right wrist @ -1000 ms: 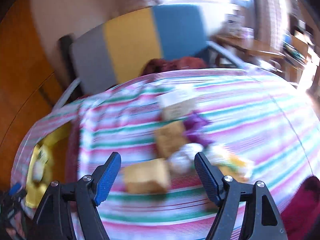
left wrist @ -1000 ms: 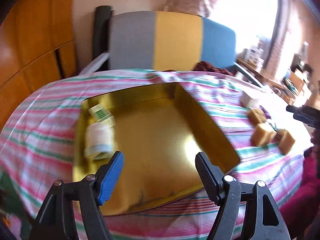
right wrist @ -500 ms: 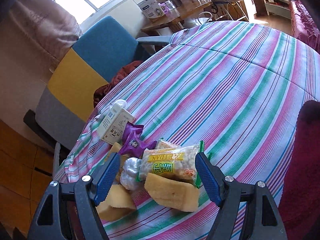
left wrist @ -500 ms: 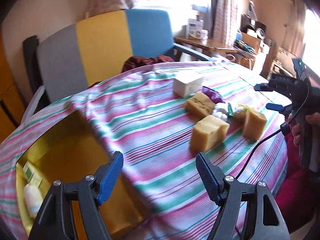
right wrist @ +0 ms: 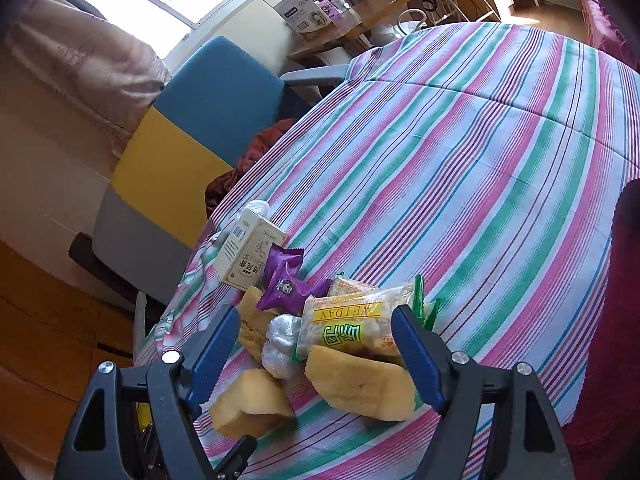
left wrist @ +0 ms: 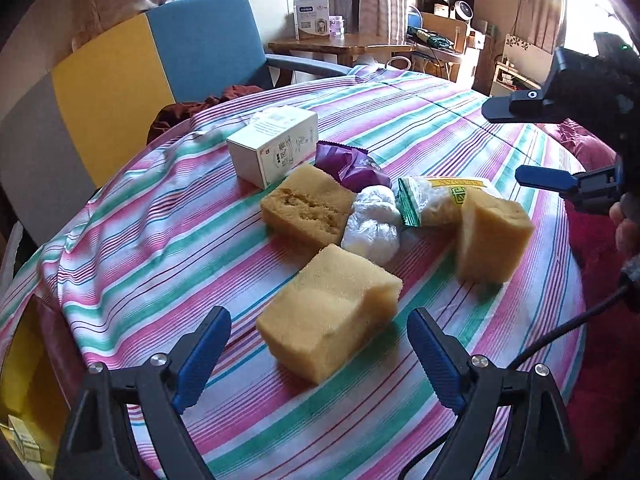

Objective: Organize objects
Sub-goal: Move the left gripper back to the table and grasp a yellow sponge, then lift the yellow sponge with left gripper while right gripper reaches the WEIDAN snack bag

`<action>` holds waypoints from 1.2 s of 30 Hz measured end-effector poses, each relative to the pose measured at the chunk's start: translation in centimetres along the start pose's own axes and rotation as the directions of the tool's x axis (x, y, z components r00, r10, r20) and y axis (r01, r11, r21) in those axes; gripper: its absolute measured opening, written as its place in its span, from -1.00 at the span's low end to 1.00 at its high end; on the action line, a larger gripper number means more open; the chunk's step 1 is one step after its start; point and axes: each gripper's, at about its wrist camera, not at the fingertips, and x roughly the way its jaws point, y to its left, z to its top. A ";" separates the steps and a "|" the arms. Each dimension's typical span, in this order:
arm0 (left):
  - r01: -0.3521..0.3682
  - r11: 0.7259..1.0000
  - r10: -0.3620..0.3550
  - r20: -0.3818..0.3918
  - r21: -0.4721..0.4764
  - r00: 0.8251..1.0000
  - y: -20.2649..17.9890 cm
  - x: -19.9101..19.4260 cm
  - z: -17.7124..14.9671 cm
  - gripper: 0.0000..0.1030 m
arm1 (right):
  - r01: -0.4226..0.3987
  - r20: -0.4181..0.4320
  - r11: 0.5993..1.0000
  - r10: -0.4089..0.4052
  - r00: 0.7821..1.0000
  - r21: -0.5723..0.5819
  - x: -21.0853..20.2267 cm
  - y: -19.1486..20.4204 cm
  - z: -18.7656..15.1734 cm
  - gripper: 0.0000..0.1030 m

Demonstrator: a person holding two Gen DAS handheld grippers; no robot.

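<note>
Lying on your striped cloth (left wrist: 420,120), 3 porous yellow sponge blocks ring a crinkly white bundle (left wrist: 372,222). Your left gripper (left wrist: 318,350), jaws opening and empty, frames the nearest sponge (left wrist: 328,310), having swung off the yellow tin. Your right gripper (right wrist: 312,346) gapes, empty, over the snack packet (right wrist: 350,328).

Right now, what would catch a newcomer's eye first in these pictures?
The huddle of goods on the striped tablecloth: three yellow sponge blocks, the nearest just ahead of the opening, empty left gripper. Behind sit a white carton, a purple snack packet and a yellow-labelled snack bag.
</note>
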 end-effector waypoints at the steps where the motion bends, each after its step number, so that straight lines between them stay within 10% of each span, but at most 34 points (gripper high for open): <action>1: 0.005 1.000 -0.005 -0.015 -0.010 1.000 0.1 0.7 0.1 0.75 | -0.002 -0.005 1.000 0.002 1.000 0.004 0.1 -0.1 0.0 0.55; 4: 0.049 0.997 -0.052 -0.049 -0.058 0.997 0.5 2.2 -0.3 0.13 | 0.003 -0.015 1.000 -0.003 1.000 0.008 0.4 -0.2 0.0 0.55; 9: 0.069 0.984 -0.067 0.020 -0.167 0.998 1.9 0.4 -2.3 -0.13 | 0.018 -0.032 1.000 -0.018 0.999 -0.007 0.8 0.0 -0.1 0.55; 24: 0.109 0.960 -0.080 0.122 -0.259 0.989 2.0 -6.9 -8.7 -0.25 | 0.097 -0.116 0.995 -0.101 0.988 -0.036 3.1 -0.1 -0.4 0.55; 29: 0.109 0.955 -0.081 0.109 -0.275 0.991 2.2 -7.9 -9.6 -0.25 | -0.042 -0.185 0.997 0.030 0.982 -0.058 3.8 1.2 -1.0 0.60; 33: 0.098 0.958 -0.078 0.086 -0.270 0.993 2.1 -8.2 -10.1 -0.25 | -0.251 -0.338 0.968 0.243 0.909 0.020 5.3 2.2 -2.3 0.59; 36: 0.091 0.961 -0.076 0.066 -0.260 0.995 1.9 -7.8 -10.1 -0.25 | -0.229 -0.292 0.973 0.216 0.932 -0.010 4.6 2.3 -2.2 0.59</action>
